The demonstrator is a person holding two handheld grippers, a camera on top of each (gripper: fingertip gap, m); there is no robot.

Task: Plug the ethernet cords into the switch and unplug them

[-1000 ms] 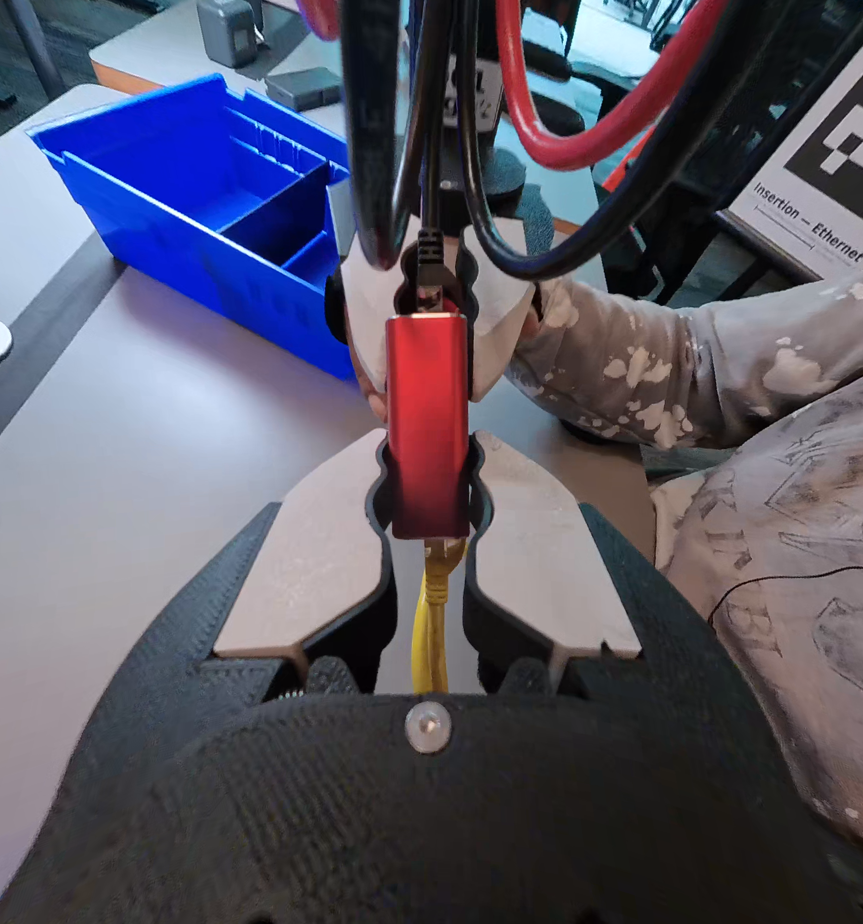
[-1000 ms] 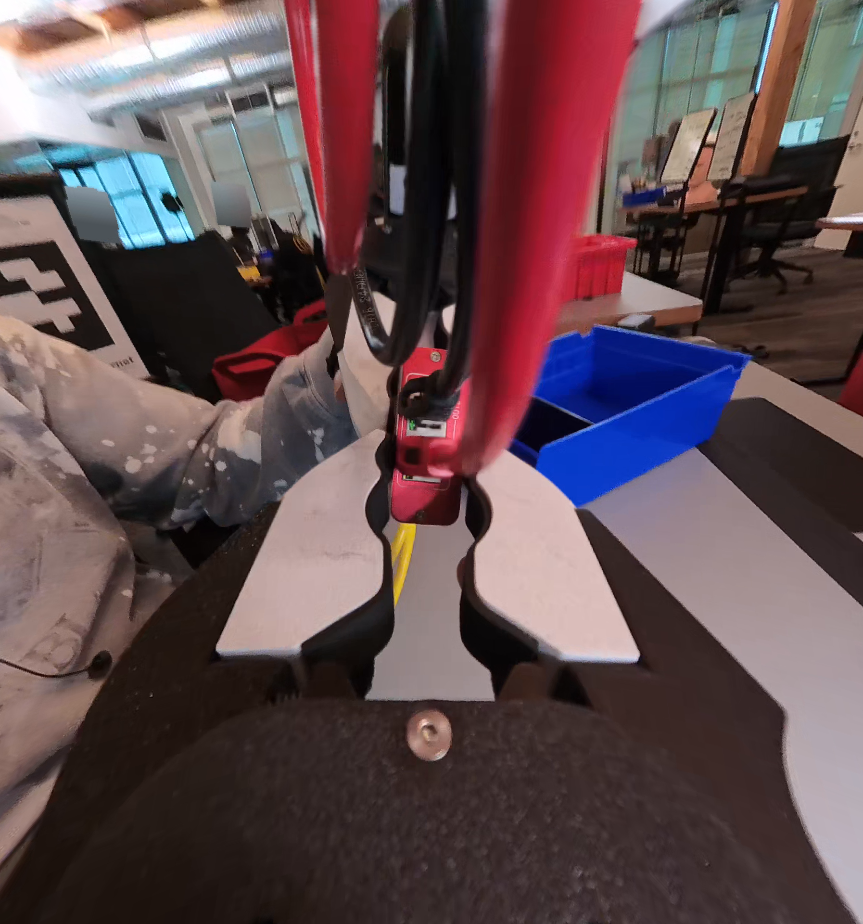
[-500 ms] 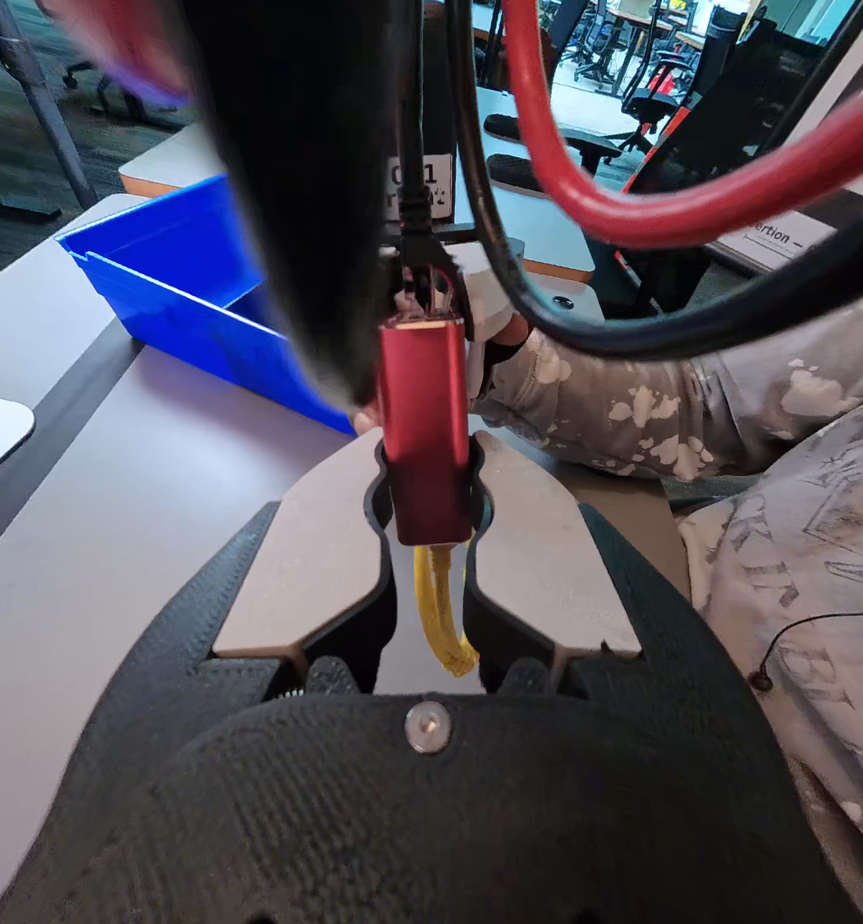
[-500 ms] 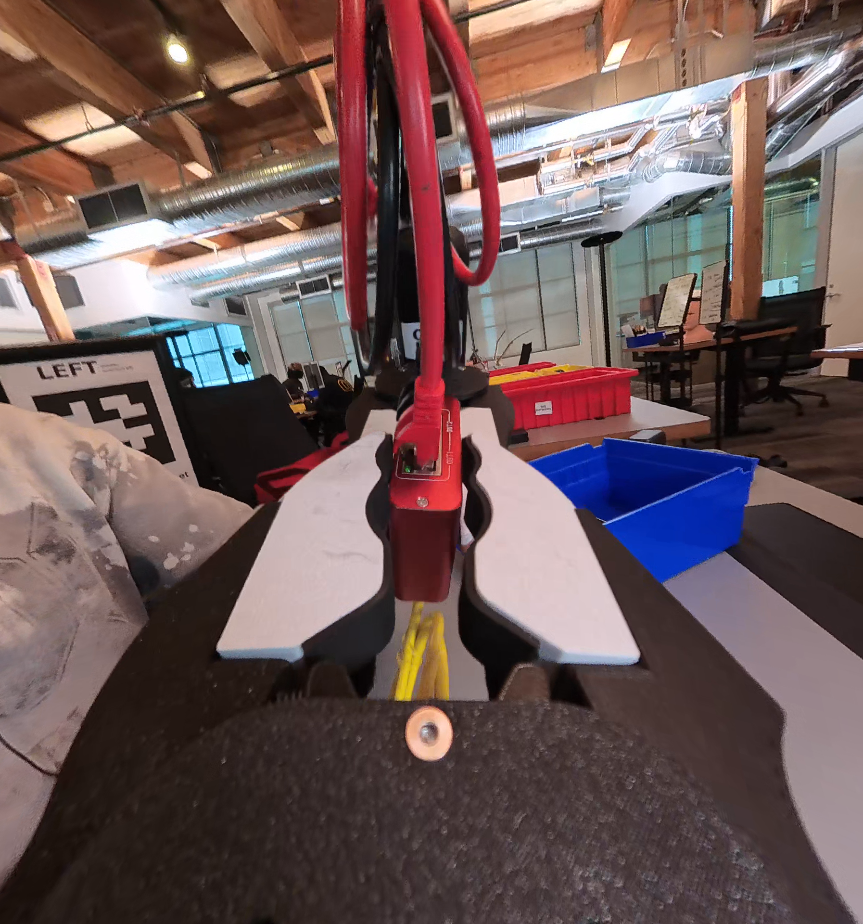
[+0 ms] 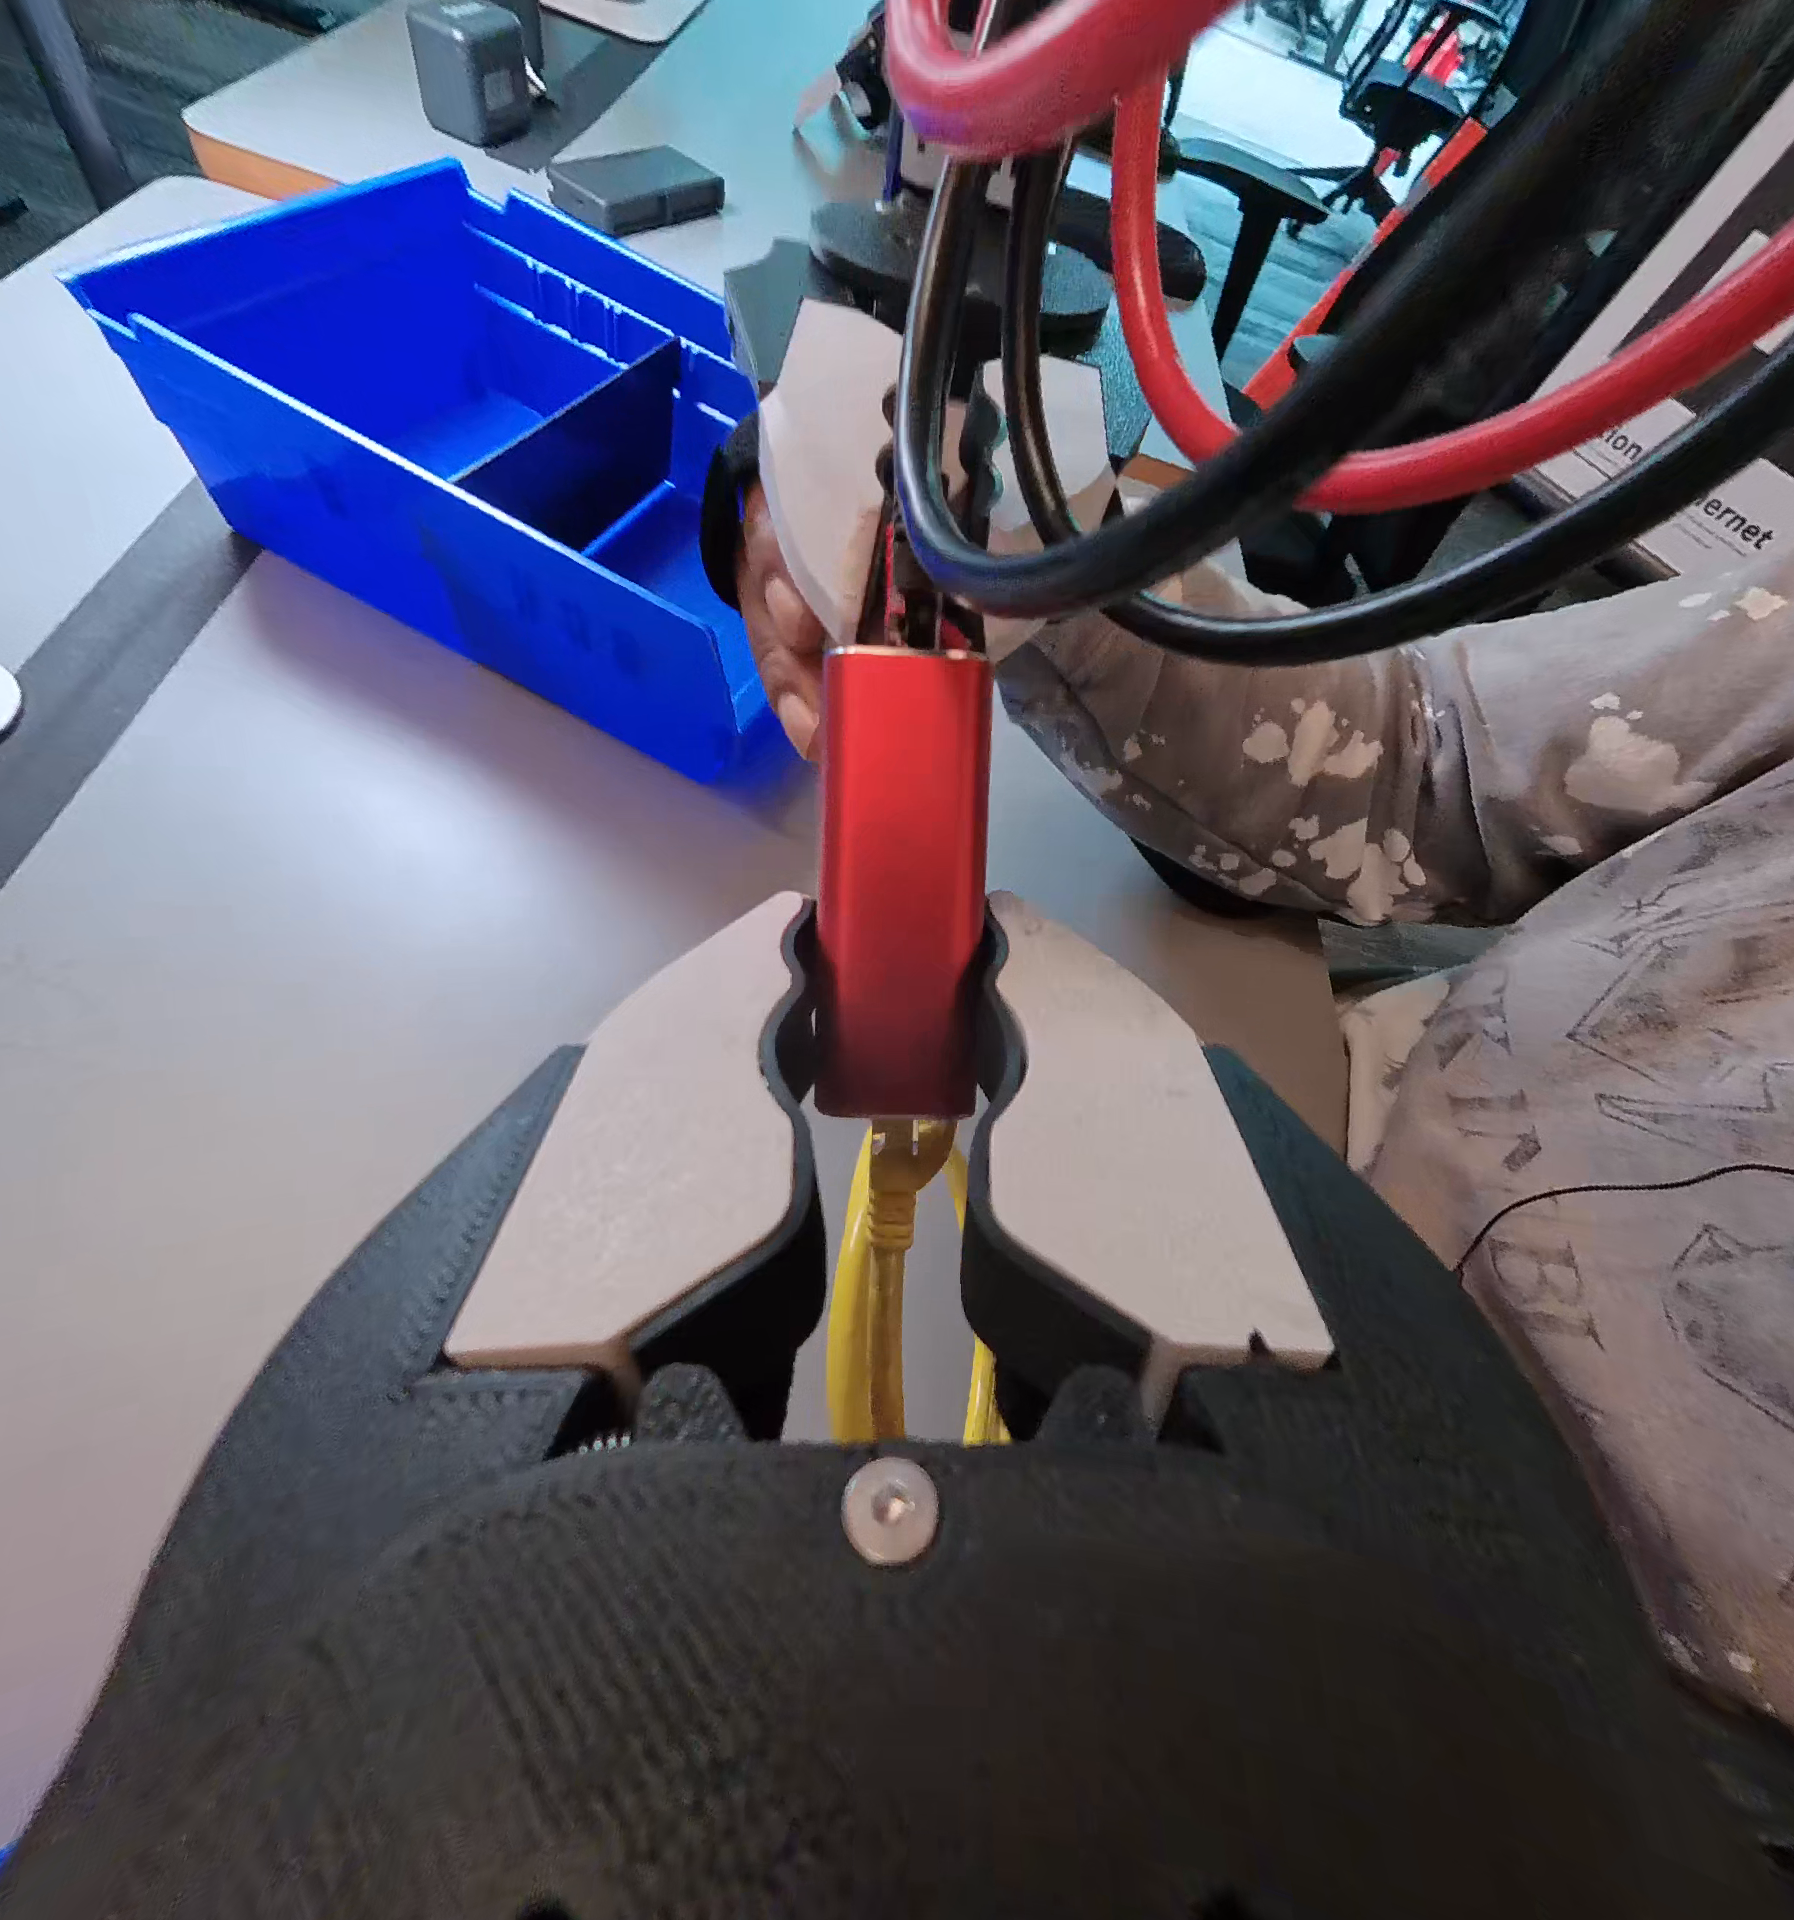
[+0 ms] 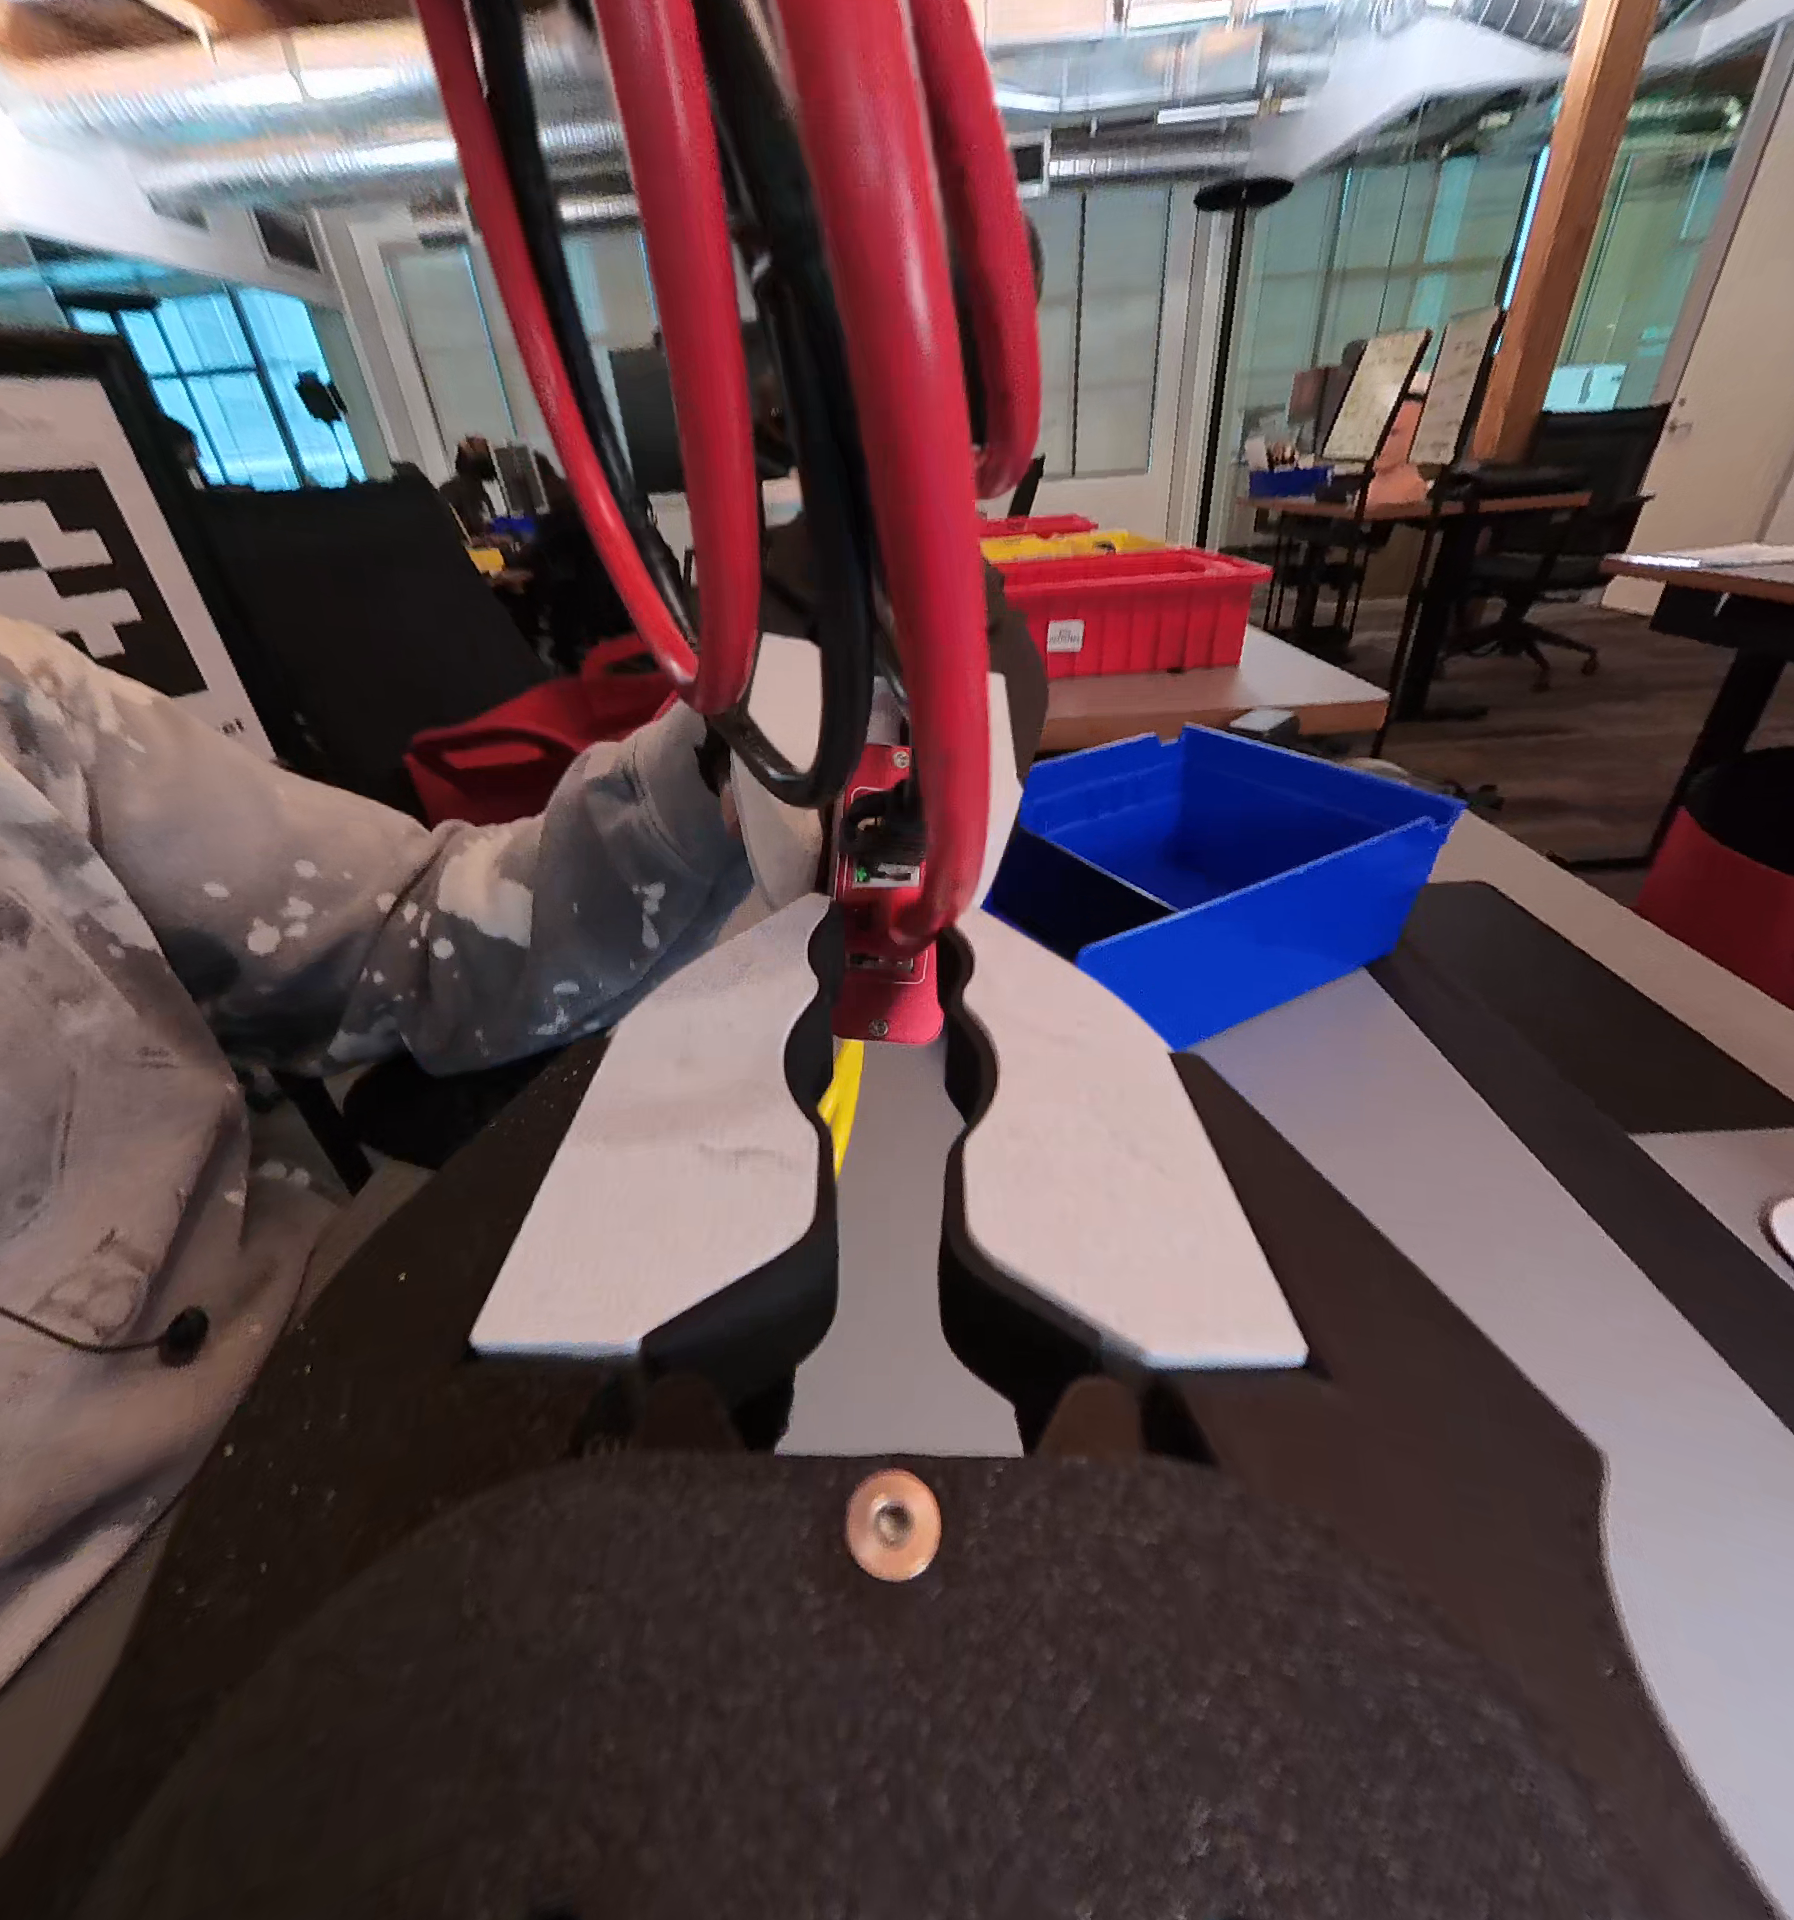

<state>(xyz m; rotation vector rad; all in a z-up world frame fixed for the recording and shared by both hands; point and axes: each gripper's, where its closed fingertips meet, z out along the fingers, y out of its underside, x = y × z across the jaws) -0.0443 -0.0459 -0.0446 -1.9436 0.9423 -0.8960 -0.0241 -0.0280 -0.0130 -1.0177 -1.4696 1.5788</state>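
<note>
In the left wrist view, the left claw (image 5: 898,997) is clenched on the near end of the red ethernet switch (image 5: 901,862), which stands at the centre of the frame, lifted above the grey counter (image 5: 332,935). A yellow ethernet cord (image 5: 888,1268) hangs from the switch's near face, down between the claw's fingers. At the switch's far end, just above centre, the right claw (image 5: 934,488) closes in on it from the opposite side, with black cords (image 5: 1163,592) and red cords (image 5: 1392,457) looping out toward the upper right. A blue divided bin (image 5: 436,488) sits on the counter at upper left.

In the right wrist view, the right claw (image 6: 888,966) grips the end of the switch (image 6: 888,987) at mid-frame; its fingertips press both sides of the red housing. The switch's port face (image 6: 882,862) shows here, with a black plug (image 6: 877,821) seated in it. Thick red cords (image 6: 903,520) and black cords (image 6: 820,623) rise from the ports toward the top of the frame. A sliver of the yellow cord (image 6: 843,1091) shows beside the left finger. The blue bin (image 6: 1236,883) lies at centre right, and a bleach-spattered grey sleeve (image 6: 353,914) crosses the left side.
</note>
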